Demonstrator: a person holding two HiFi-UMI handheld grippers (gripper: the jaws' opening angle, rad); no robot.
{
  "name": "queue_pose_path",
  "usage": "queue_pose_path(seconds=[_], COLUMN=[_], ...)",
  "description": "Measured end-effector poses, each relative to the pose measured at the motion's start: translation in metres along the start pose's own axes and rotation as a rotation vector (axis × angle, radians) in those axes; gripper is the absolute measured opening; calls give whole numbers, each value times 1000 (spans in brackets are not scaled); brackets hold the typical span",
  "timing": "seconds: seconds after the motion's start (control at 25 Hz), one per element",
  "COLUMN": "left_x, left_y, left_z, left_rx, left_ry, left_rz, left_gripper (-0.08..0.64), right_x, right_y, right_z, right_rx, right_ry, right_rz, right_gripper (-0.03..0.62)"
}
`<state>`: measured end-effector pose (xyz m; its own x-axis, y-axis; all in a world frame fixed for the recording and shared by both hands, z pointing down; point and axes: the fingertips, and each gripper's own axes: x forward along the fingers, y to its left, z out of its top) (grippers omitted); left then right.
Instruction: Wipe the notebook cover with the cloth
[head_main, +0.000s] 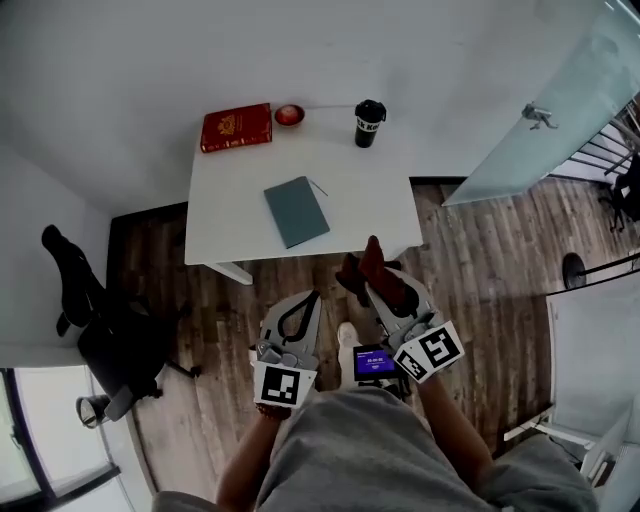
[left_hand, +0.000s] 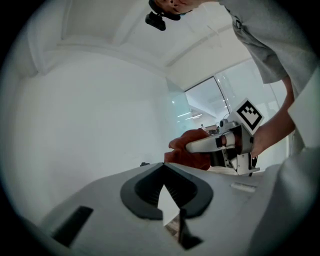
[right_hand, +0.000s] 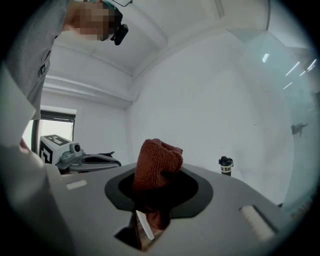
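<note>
right gripper (head_main: 376, 272) is clamped on the rust-red cloth (right_hand: 157, 167), which sticks up in a bunch past the jaw tips. left gripper (head_main: 303, 303) has its jaws pressed together with nothing in them. both are out over the wood floor, short of the white table (head_main: 370, 205), and the grey-blue notebook (head_main: 297, 211) lies flat and closed near the table's middle, well apart from the cloth. so i'd say this is the approach. i'd tip the right one down so the bunch meets the cover broadside, then pin a notebook corner with the shut left jaws so it doesn't skate, and mind the thin pen-like thing (head_main: 318, 187) at its top corner. writing: the black cup (right_hand: 225, 165) has white print, too small to read. the red book (head_main: 236, 127) shows a gold emblem, also unreadable.
</note>
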<state>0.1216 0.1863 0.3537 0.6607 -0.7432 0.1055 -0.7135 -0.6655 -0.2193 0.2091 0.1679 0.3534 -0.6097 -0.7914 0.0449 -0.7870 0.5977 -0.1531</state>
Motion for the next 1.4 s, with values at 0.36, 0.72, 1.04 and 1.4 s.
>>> queue_pose_path(seconds=[0.36,0.72,1.04,1.4], left_x=[53,64,80,107], left_y=[42,80,133,143], left_z=[-15,-97,-178,-267], left_rx=[69,-192,-219,-298], left_ry=[38,214,260,344], left_rz=[125,199,71,-105], left_gripper=[0,9,56,185], right_x=[87,191,268,339], right_y=[-84,-89,-84,-97], right_z=[-16,-36,-56,-118], right_rx=[1,26,-62,-47], right_ry=[93,201,315,468], right_rz=[192,288,261,264], right_gripper=[118,120,120,121])
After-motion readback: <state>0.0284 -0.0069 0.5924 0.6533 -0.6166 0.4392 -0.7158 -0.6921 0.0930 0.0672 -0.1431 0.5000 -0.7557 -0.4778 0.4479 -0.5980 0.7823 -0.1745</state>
